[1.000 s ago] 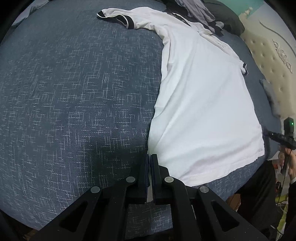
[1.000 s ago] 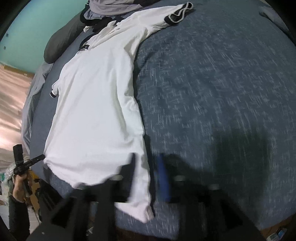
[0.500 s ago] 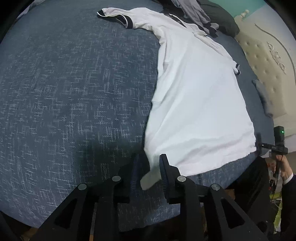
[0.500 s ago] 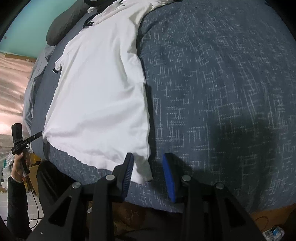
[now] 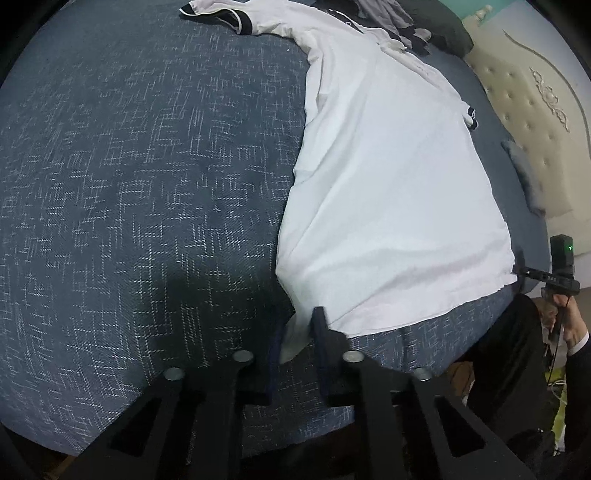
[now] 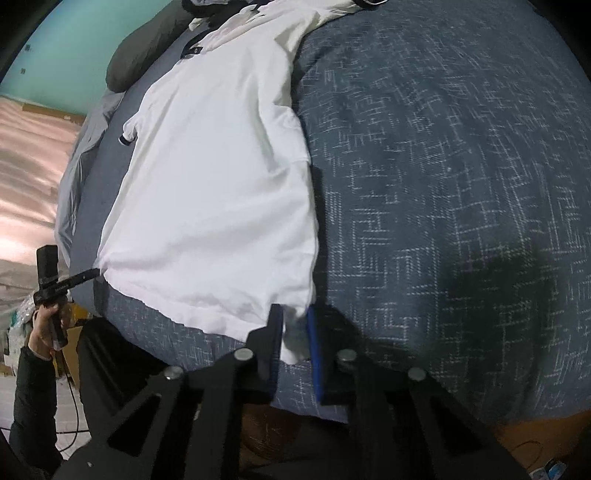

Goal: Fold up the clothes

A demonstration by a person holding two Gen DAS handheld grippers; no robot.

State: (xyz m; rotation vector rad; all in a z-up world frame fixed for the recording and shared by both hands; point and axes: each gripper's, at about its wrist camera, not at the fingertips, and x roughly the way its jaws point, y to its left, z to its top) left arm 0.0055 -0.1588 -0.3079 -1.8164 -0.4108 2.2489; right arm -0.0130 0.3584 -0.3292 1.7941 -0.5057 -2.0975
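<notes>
A white polo shirt (image 5: 388,184) with dark sleeve trim lies flat on the blue bed cover, collar far, hem near. My left gripper (image 5: 295,325) straddles one bottom hem corner; its jaws are closing, a gap still shows and the cloth lies between them. My right gripper (image 6: 294,321) is closing on the opposite hem corner of the shirt (image 6: 214,192), and the bunched cloth fills the narrow gap between its pads. Each view shows the other gripper, hand-held, at the far hem corner: the right gripper (image 5: 519,271) and the left gripper (image 6: 96,272).
The speckled dark blue bed cover (image 5: 147,184) spreads wide beside the shirt. A dark pillow (image 6: 147,48) and grey clothes (image 5: 384,14) lie beyond the collar. A cream tufted headboard (image 5: 535,92) stands at one side. The bed's near edge runs just under both grippers.
The left jaws went from shut beside the hem to apart around its corner. The right gripper slid onto its hem corner and its jaws narrowed on the cloth.
</notes>
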